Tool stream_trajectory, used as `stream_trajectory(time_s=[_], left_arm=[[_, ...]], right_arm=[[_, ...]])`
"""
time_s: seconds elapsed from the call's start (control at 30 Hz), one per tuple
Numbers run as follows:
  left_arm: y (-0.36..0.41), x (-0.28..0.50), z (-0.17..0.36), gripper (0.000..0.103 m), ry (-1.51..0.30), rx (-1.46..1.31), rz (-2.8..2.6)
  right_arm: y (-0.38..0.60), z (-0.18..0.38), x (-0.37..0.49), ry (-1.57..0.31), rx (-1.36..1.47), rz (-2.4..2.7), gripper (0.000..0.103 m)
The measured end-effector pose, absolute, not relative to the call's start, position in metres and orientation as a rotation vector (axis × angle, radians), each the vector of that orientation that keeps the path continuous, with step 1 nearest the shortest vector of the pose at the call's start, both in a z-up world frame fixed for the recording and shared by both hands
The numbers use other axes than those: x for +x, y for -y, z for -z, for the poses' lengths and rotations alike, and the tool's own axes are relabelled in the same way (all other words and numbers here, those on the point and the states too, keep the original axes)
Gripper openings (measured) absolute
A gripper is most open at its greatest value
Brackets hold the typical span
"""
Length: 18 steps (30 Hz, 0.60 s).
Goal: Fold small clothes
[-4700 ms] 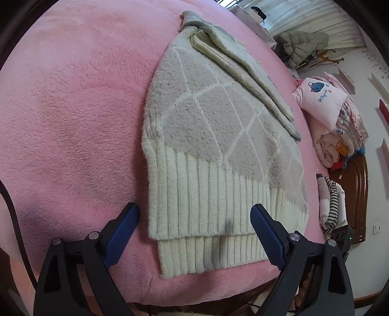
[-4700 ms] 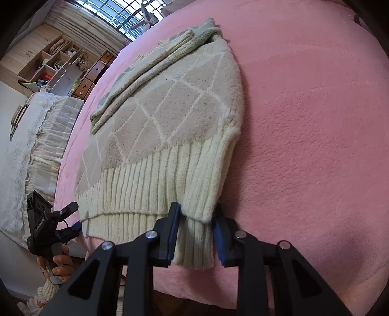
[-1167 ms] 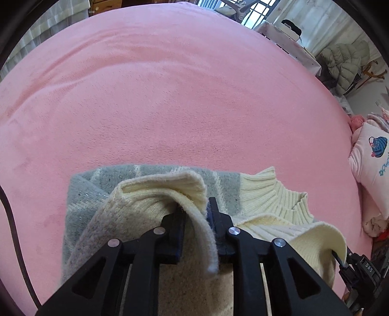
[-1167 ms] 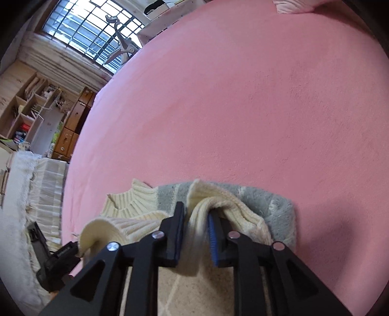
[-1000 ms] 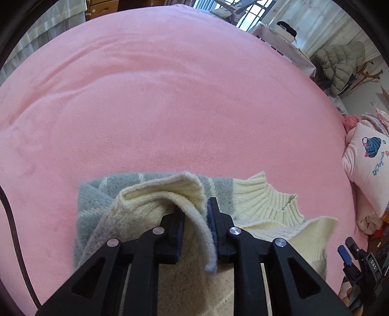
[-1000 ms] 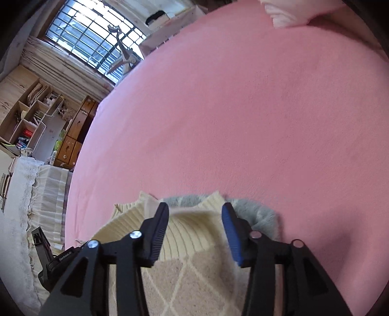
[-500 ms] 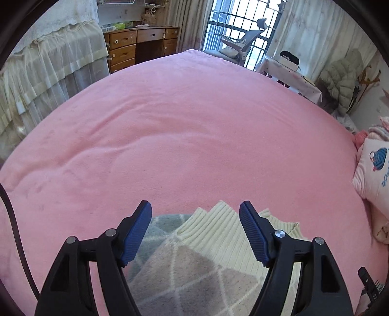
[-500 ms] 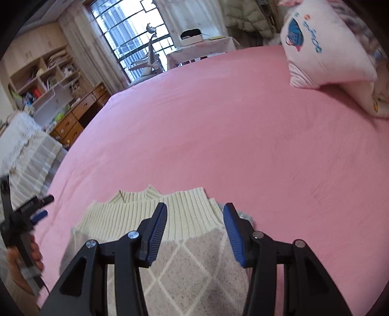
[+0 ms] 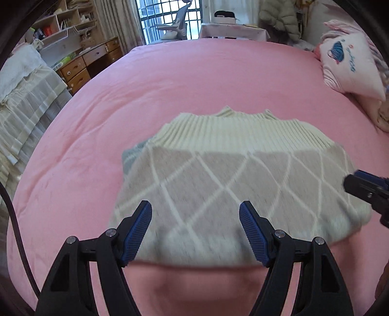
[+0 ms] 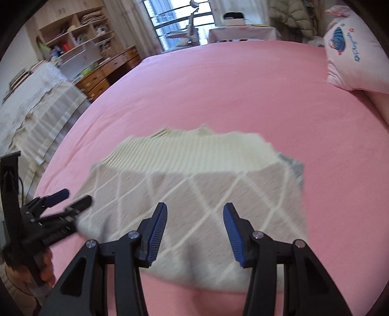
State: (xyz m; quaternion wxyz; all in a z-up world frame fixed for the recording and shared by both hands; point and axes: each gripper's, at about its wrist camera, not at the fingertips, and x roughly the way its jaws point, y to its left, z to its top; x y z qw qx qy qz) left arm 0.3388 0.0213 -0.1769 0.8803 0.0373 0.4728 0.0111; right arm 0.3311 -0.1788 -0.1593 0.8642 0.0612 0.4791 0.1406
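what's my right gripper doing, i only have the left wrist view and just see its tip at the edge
Observer: The right gripper is open over the near part of the folded sweater, with nothing between its pads.
Operator: ok is the fold tidy on that side
Observer: Not quite. In the right wrist view a grey-blue layer pokes out past the sweater's far right corner.

The folded sweater (image 9: 233, 184) lies on the bed (image 9: 194, 80), a pillow (image 9: 350, 68) behind it at right.

Soft window (image 9: 170, 17) daylight, fisheye-bent edges, motion blur on sweater (image 9: 231, 184).
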Motion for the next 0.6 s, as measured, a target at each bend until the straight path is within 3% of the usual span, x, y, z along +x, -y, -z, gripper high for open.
stream_trajectory(time_s=[0.17,0.4,0.5,0.6], left_arm=[[-0.033,0.311,0.18,0.073,-0.927,0.013,-0.087],[-0.066,0.331,0.222,0.073,-0.999,-0.043,-0.225],[-0.083,0.332,0.235,0.073,-1.012,-0.08,-0.241],[-0.096,0.332,0.239,0.073,-1.01,-0.101,-0.217]], right_arm=[[0.144,0.166,0.302,-1.008,0.093,-0.384,0.048],[0.126,0.206,0.312,-1.073,0.068,-0.347,0.047],[0.145,0.223,0.318,-1.101,0.075,-0.292,0.034],[0.182,0.229,0.318,-1.102,0.116,-0.233,0.001]])
